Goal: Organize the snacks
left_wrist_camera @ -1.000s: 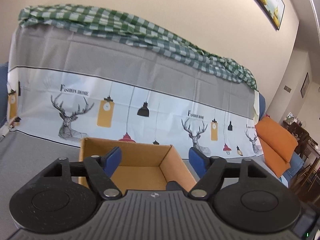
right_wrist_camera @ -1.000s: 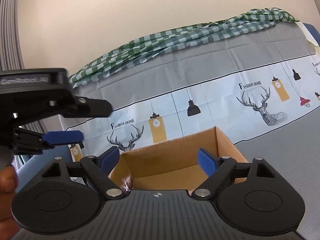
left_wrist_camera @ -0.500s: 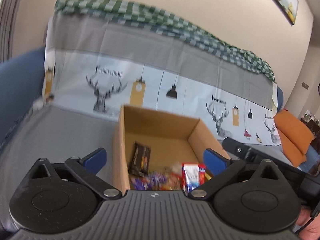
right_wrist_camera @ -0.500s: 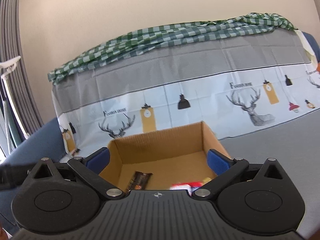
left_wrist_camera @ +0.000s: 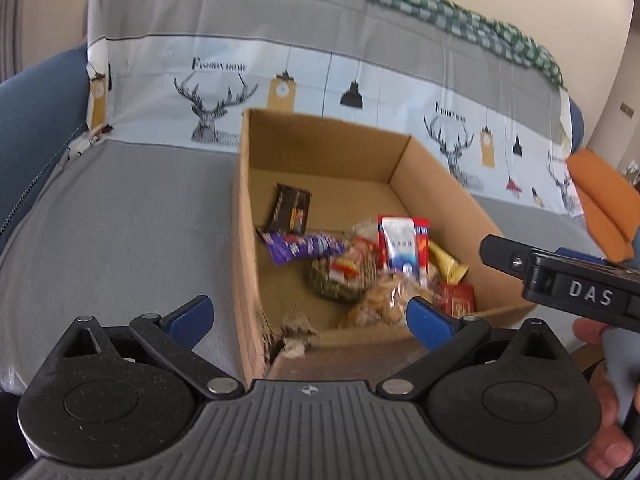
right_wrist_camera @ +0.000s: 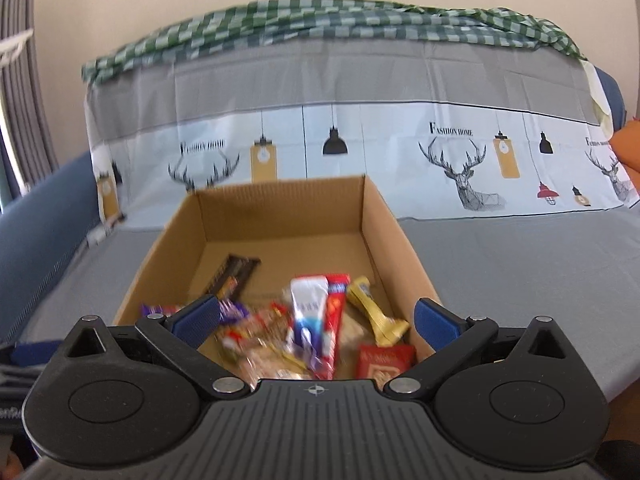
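An open cardboard box [left_wrist_camera: 436, 184] [right_wrist_camera: 400, 240] sits on a grey sofa cover. Inside lie several snacks: a dark chocolate bar [left_wrist_camera: 290, 208] [right_wrist_camera: 234, 274], a purple packet [left_wrist_camera: 300, 246], a red-and-white packet [left_wrist_camera: 400, 246] [right_wrist_camera: 318, 312], a gold wrapper [right_wrist_camera: 376, 316], a red packet [right_wrist_camera: 384, 362] and clear bags of biscuits [left_wrist_camera: 380, 300]. My left gripper [left_wrist_camera: 308, 318] is open and empty above the box's near left corner. My right gripper [right_wrist_camera: 316, 322] is open and empty above the box's near edge; its body shows at right in the left wrist view [left_wrist_camera: 560, 276].
The sofa back carries a deer-print cover [right_wrist_camera: 460, 172] with a green checked cloth [right_wrist_camera: 320, 12] on top. An orange cushion [left_wrist_camera: 600, 196] lies at the right. A blue armrest [left_wrist_camera: 36, 120] is at the left. The box's near corner is torn [left_wrist_camera: 292, 340].
Both grippers have risen and tilted down toward the box, so the snacks inside have come into view. Both stay open and empty.
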